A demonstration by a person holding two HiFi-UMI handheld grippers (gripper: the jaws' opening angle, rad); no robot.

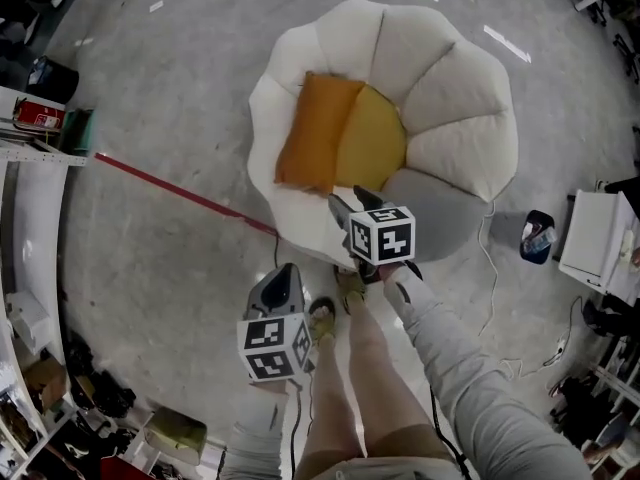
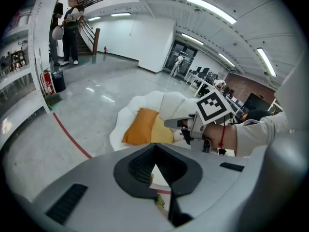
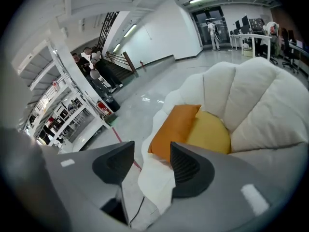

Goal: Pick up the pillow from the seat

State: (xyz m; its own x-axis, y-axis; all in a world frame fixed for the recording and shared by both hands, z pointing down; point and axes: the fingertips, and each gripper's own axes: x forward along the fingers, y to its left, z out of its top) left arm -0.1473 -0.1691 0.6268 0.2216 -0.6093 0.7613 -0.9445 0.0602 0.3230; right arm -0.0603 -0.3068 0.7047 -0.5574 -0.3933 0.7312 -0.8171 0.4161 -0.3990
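An orange pillow (image 1: 315, 133) leans on the left side of a white shell-shaped armchair (image 1: 450, 78), half over its round yellow seat cushion (image 1: 372, 140). My right gripper (image 1: 352, 200) hovers over the chair's front edge, just short of the pillow, open with nothing between its pads. In the right gripper view the pillow (image 3: 176, 129) lies beyond the open right gripper (image 3: 152, 161). My left gripper (image 1: 283, 273) hangs lower, by the person's legs, away from the chair. Its tips meet in the left gripper view (image 2: 155, 146), holding nothing, with the pillow (image 2: 140, 125) far ahead.
A red line (image 1: 180, 193) crosses the grey floor to the chair's left. Shelving (image 1: 30, 118) stands along the left side, and a white table (image 1: 590, 238) and a small bin (image 1: 535, 236) at the right. A cable (image 1: 490, 268) trails beside the chair. People (image 2: 72, 28) stand by a far staircase.
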